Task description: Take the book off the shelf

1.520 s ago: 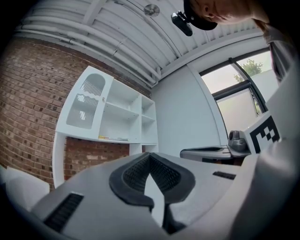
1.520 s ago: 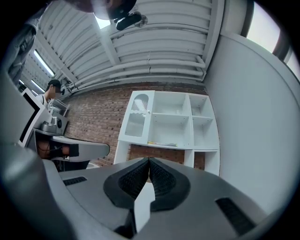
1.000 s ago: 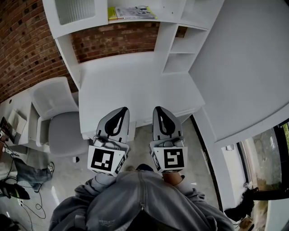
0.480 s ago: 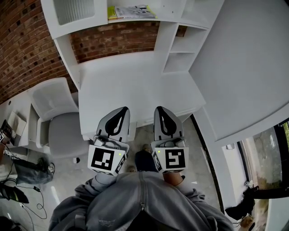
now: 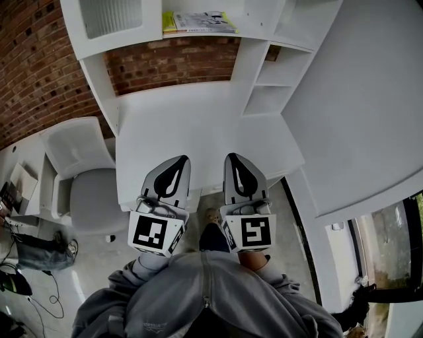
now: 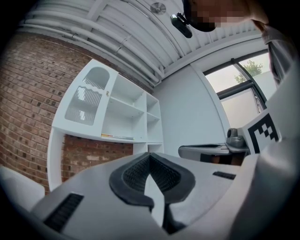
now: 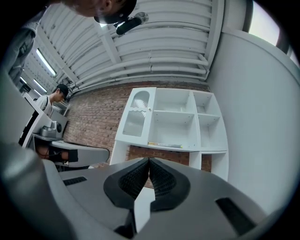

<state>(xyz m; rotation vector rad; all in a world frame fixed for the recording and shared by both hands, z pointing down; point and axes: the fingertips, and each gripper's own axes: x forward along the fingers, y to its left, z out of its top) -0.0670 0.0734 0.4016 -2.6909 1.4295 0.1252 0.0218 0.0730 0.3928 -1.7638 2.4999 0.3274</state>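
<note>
A flat book (image 5: pixel 198 22) with a yellow edge lies on the white shelf (image 5: pixel 218 33) above the desk, at the top of the head view. It shows as a thin strip in the left gripper view (image 6: pixel 117 137) and the right gripper view (image 7: pixel 164 145). My left gripper (image 5: pixel 173 160) and right gripper (image 5: pixel 235 158) hover side by side over the desk's front edge, far below the book. Both are shut with nothing between their jaws, which meet at the tips in the left gripper's (image 6: pixel 149 154) and right gripper's (image 7: pixel 149 160) own views.
A white desk (image 5: pixel 198 132) stands against a brick wall (image 5: pixel 39 72). The shelf unit has small cubbies (image 5: pixel 274 72) at the right and a frosted cabinet door (image 5: pixel 109 16) at the left. A grey chair (image 5: pixel 82 178) sits left of the desk. A white wall (image 5: pixel 357 99) is on the right.
The desk and shelf have shifted slightly down and right in the head view, so the view has moved a little closer. Both grippers hold the same pose and stay shut.
</note>
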